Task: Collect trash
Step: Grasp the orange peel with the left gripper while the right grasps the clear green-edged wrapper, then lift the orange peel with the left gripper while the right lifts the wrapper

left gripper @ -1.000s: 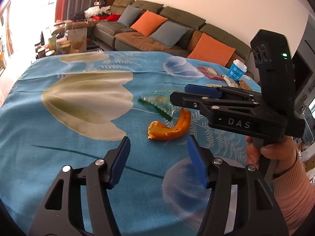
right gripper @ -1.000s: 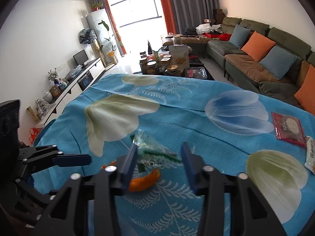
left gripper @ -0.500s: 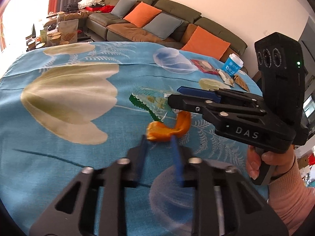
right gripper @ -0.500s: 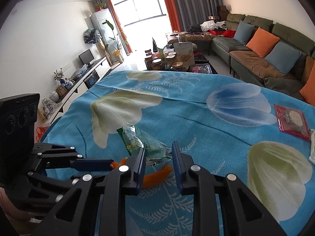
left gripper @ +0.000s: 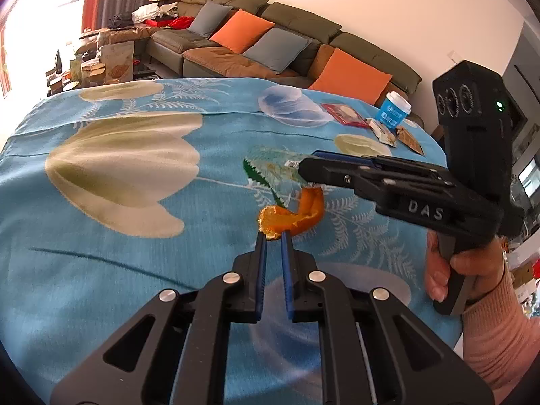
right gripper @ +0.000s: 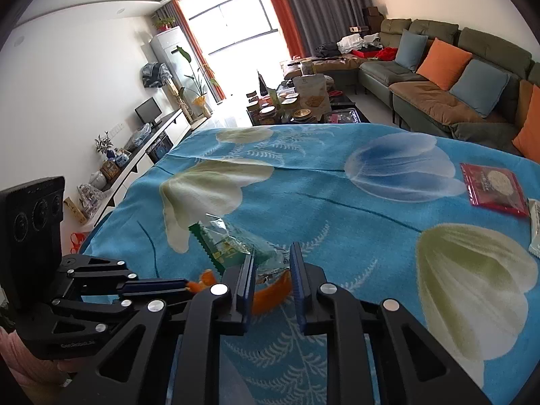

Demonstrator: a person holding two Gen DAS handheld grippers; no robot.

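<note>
Left wrist view showed the left tongs (left gripper: 272,234) clamped on the near edge of the orange peel (left gripper: 292,214), which lay on the blue flowered table (left gripper: 101,236) mid-scene, presumably pinched at its rim for lifting. Right wrist view alone showed the right tongs (right gripper: 271,263) closing around the clear green-edged wrapper (right gripper: 233,241); whether the pads touched it I could not tell.

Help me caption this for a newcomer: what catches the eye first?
Centre stage, the left gripper is shut on the near edge of an orange peel lying on the blue flowered blanket. Just beyond, the right gripper is closing on a clear green-edged wrapper.
</note>
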